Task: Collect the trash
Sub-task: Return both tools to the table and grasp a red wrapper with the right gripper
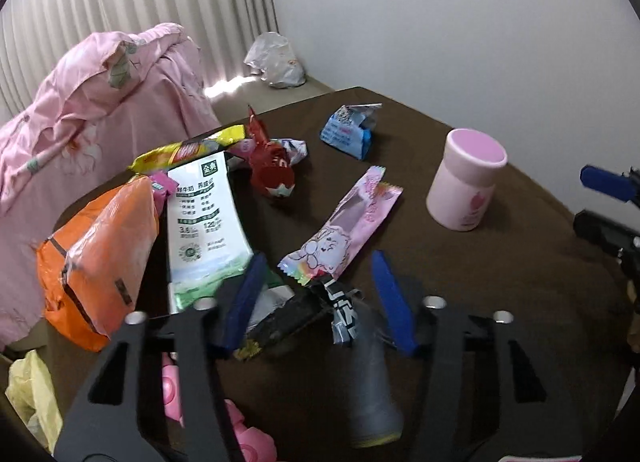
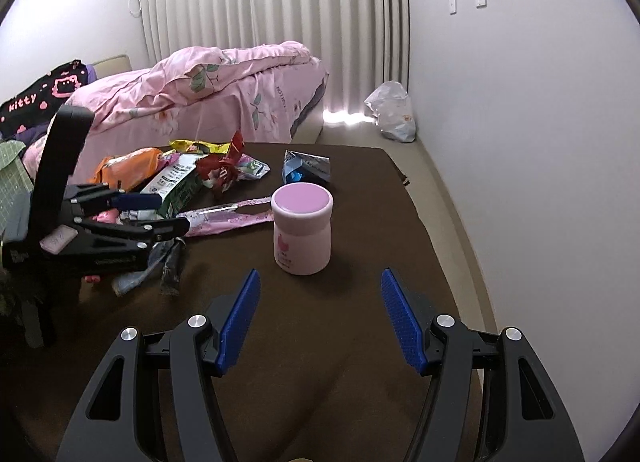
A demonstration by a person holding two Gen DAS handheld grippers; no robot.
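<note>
Trash lies on a dark brown table: an orange bag, a white milk pouch, a red wrapper, a blue packet, a long pink wrapper and a black wrapper. My left gripper is open, low over the black wrapper, which lies between its blue pads. It also shows in the right wrist view. My right gripper is open and empty, a little short of a pink jar, which stands upright.
A bed with a pink quilt stands behind the table. A white plastic bag lies on the floor by the curtain. A grey cylinder and pink items lie near the table's front edge. A wall runs along the right.
</note>
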